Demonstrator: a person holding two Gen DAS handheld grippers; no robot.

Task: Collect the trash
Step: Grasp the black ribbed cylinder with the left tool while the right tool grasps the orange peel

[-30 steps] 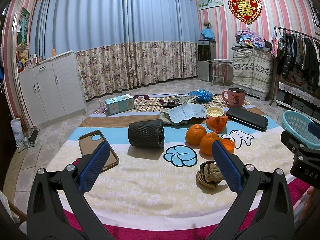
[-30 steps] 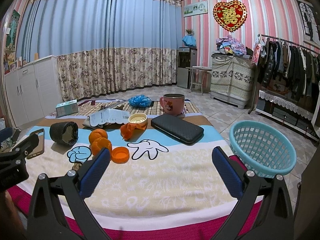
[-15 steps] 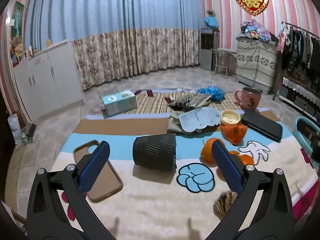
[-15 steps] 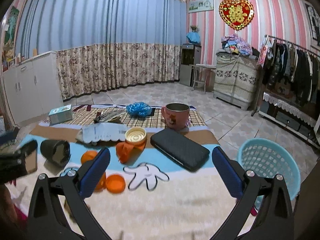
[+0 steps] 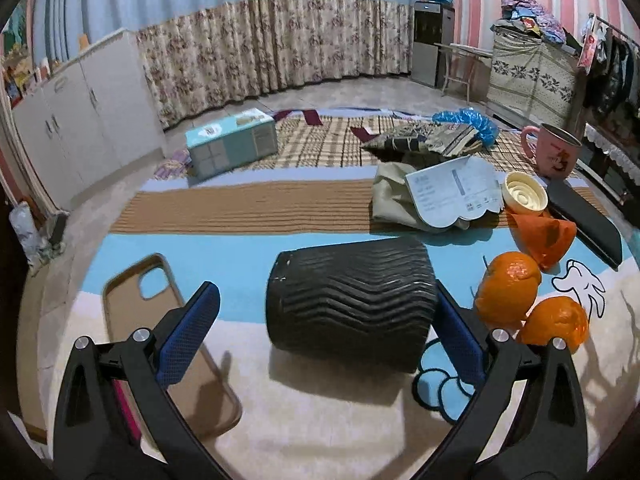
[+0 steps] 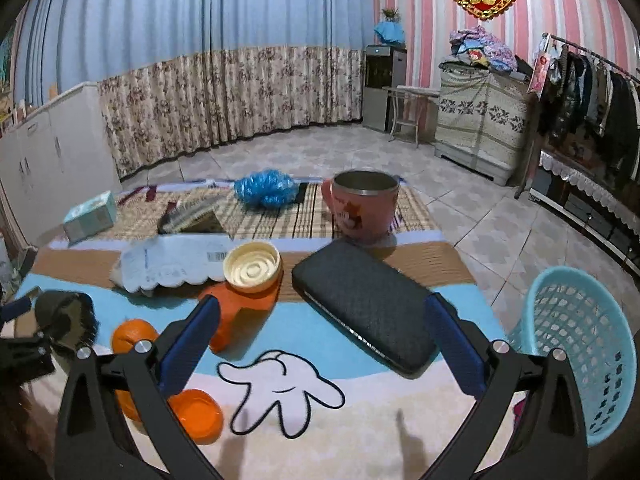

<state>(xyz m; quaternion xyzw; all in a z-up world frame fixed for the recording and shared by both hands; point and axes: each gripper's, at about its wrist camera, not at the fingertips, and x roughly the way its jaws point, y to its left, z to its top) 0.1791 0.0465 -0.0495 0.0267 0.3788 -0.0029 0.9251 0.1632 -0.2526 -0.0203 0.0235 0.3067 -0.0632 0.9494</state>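
Note:
A black ribbed cup lies on its side on the cartoon-print tablecloth. My left gripper is open, one finger on either side of the cup. Two oranges lie just right of it, and an orange wrapper, a cream lid and a printed paper lie behind them. My right gripper is open above the cloth, just short of a black wallet. The cream lid, orange wrapper, an orange cap and a crumpled blue bag show here too.
A light-blue mesh basket stands off the table's right side. A pink mug stands behind the wallet. A brown phone case lies under the left finger. A tissue box sits at the far left of the table.
Both grippers have moved forward and down over the table. The black cup now lies between the left fingers. The crumpled brown scrap has dropped out of the left view.

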